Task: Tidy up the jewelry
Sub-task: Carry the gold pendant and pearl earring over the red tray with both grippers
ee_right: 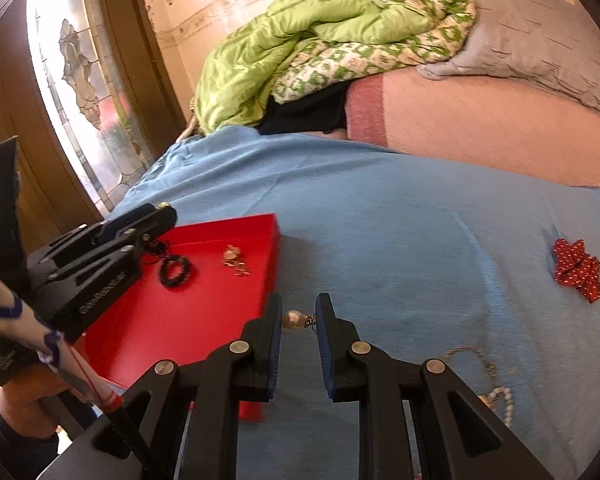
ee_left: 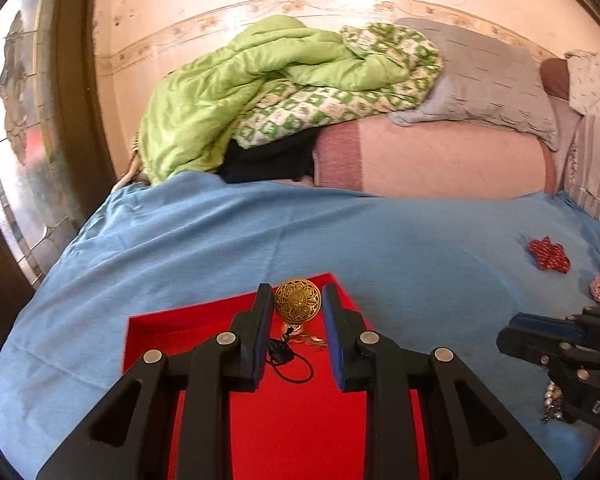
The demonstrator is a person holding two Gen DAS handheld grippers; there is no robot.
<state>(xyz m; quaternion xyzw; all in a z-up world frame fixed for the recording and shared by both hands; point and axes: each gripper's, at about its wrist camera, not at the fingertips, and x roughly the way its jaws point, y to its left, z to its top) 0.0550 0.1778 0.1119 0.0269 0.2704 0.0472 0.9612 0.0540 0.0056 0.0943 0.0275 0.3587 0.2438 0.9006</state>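
A red tray (ee_left: 172, 328) lies on the blue bedspread; it also shows in the right wrist view (ee_right: 228, 296). My left gripper (ee_left: 296, 300) holds a round gold filigree pendant (ee_left: 298, 301) between its fingers above the tray, its black cord (ee_left: 288, 360) trailing down onto the tray. My right gripper (ee_right: 299, 320) is shut on a pearl earring (ee_right: 294, 319) above the bedspread, just right of the tray. In the tray lie a black beaded ring (ee_right: 175, 270) and a small gold piece (ee_right: 234, 260).
A red dotted fabric bow (ee_right: 576, 268) lies on the bedspread to the right. A pearl and chain necklace (ee_right: 496, 392) lies near my right gripper. A green quilt (ee_left: 260, 88), pink blanket and grey pillow are piled behind. A glass door stands at left.
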